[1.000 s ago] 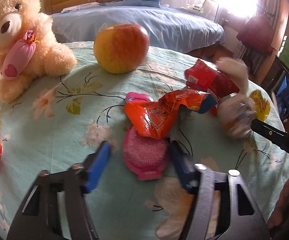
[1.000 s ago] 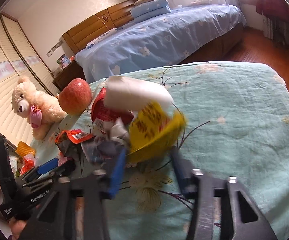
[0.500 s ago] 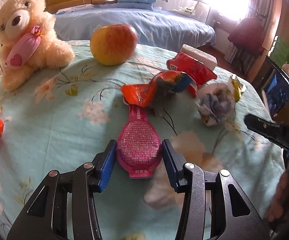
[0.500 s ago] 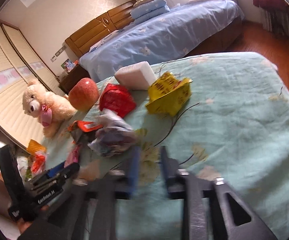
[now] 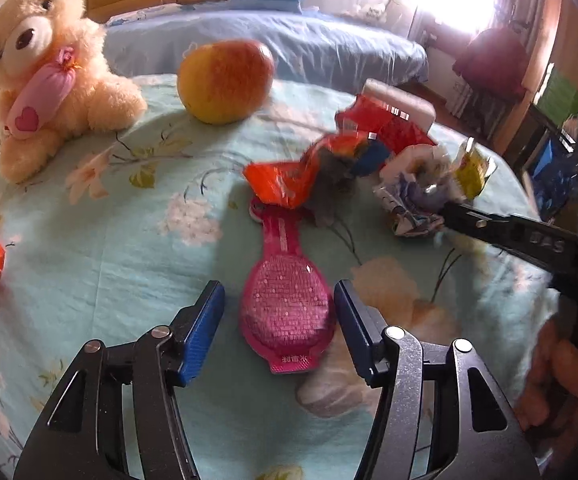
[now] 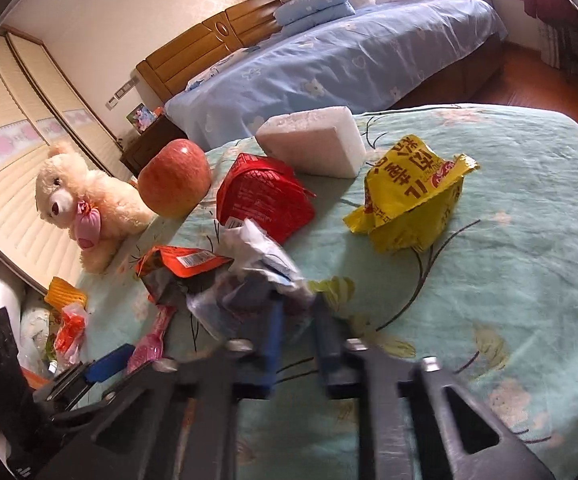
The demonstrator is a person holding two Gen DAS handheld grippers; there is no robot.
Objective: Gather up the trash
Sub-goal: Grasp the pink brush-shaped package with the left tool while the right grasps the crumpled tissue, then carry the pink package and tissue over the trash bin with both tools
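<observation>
Two blue-padded fingers frame the lower part of our left wrist view: the left gripper (image 5: 279,316) has its jaws opening, with the pink pouch (image 5: 285,312) lying between the pads, which stand clear of it on both sides. Small white characters mark its bottom edge, too small for us to read. Above it lie an orange wrapper (image 5: 285,184) and a red packet (image 5: 389,128), with an apple (image 5: 225,80) and a teddy bear (image 5: 49,72) in the upper left. At right centre the right gripper (image 5: 445,214) meets a crumpled white-and-blue wrapper (image 5: 413,200); letters on its black arm look like "DAS", though blur makes us unsure.

From the right wrist view, the right gripper's (image 6: 297,320) pads are drawn close, pinching the crumpled wrapper's (image 6: 257,272) edge at lower centre. A yellow packet (image 6: 409,196) with large black characters sits right of centre on the floral tablecloth (image 6: 509,280), and a white foam block (image 6: 313,144) sits above the red packet (image 6: 261,196). A barcode label shows on the orange wrapper (image 6: 185,260).
</observation>
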